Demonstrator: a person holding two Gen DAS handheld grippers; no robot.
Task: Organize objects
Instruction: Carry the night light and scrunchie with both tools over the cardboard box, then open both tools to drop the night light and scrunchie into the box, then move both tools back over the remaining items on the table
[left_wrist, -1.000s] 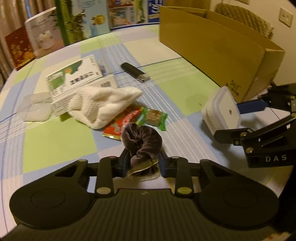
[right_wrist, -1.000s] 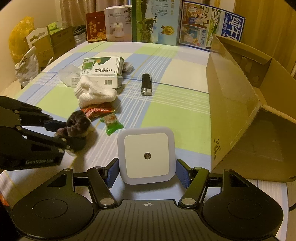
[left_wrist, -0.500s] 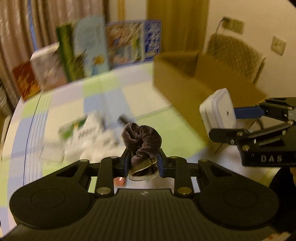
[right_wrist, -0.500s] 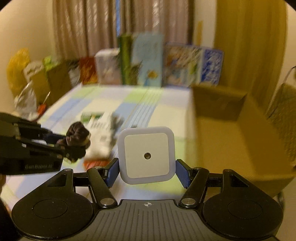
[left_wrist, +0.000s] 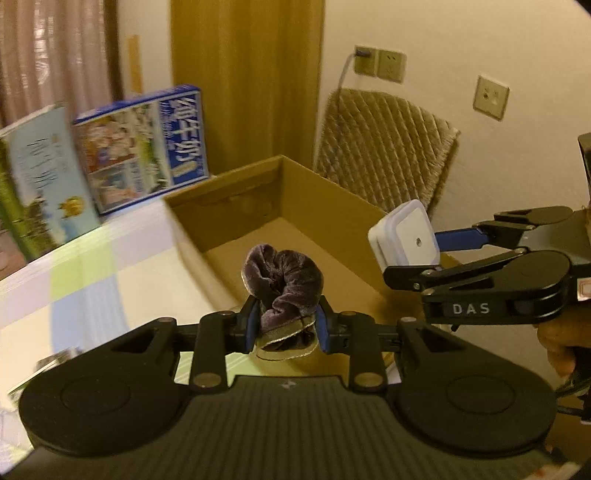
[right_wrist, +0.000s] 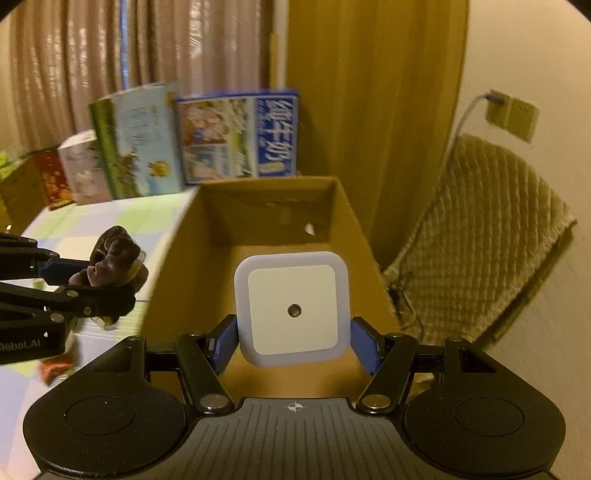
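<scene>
1. Cardboard box (right_wrist: 266, 236) – open top, brown, looks empty as far as its floor shows; sits straight ahead of the right fingers and ahead-right of the left fingers. Judged to be the drop target.
2. Surface (left_wrist: 96, 273) – checked cloth, left of and below both sets of fingers; blurred here, so what lies on it can't be made out beyond a red wrapper (right_wrist: 55, 369) low on the left in the right view. More sorting likely left.
3. Upright cartons (right_wrist: 236, 136) – stand behind the box, beyond both sets of fingers; not being handled.
4. Right gripper (right_wrist: 293, 341) – blue fingers set fairly wide, clamped on the two sides of the night light (right_wrist: 291, 308): white rounded square, small dark sensor dot in the middle, face toward the camera. Held over the box opening, not released.
5. Left gripper (left_wrist: 286, 326) – fingers narrow, pinching the scrunchie (left_wrist: 282, 282): dark purple-brown velvet, bunched, paler edge hanging below. Held near the box's near wall, just left of the right fingers.
6. Progress – both items lifted and at the box; neither dropped in yet.
</scene>
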